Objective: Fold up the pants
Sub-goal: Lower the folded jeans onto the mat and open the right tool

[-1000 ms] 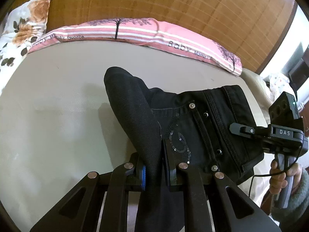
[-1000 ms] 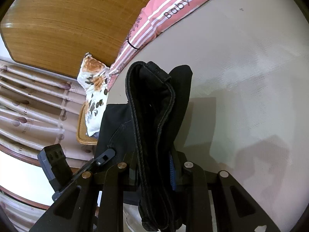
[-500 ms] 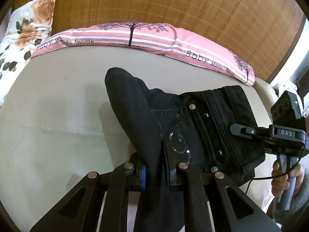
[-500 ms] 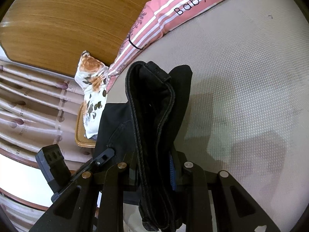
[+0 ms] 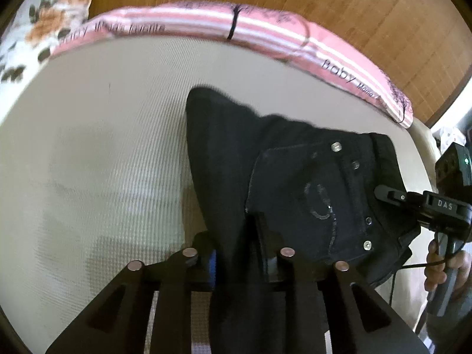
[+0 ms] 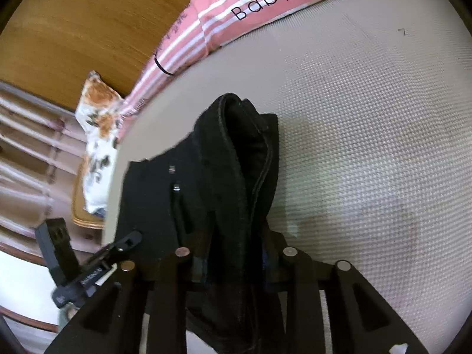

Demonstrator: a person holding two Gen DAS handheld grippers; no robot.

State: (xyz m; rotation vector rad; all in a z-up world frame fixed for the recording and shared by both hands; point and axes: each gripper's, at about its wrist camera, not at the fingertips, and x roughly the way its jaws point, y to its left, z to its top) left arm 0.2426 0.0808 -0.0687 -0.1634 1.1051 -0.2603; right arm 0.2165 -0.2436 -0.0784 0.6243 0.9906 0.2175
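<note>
The long pink pillow with white stripes (image 6: pixel 265 3), lying along the far edge of the beige textured mattress (image 6: pixel 368 118), carries black lettering: "Baby" followed by "Mama's" in the right wrist view, with the rest of the line cut off. In the left wrist view the same pillow (image 5: pixel 339 67) shows "Baby", then a blurred word. The black handheld gripper body (image 5: pixel 442 206) at the right edge bears "DAS" in pale letters.
</note>
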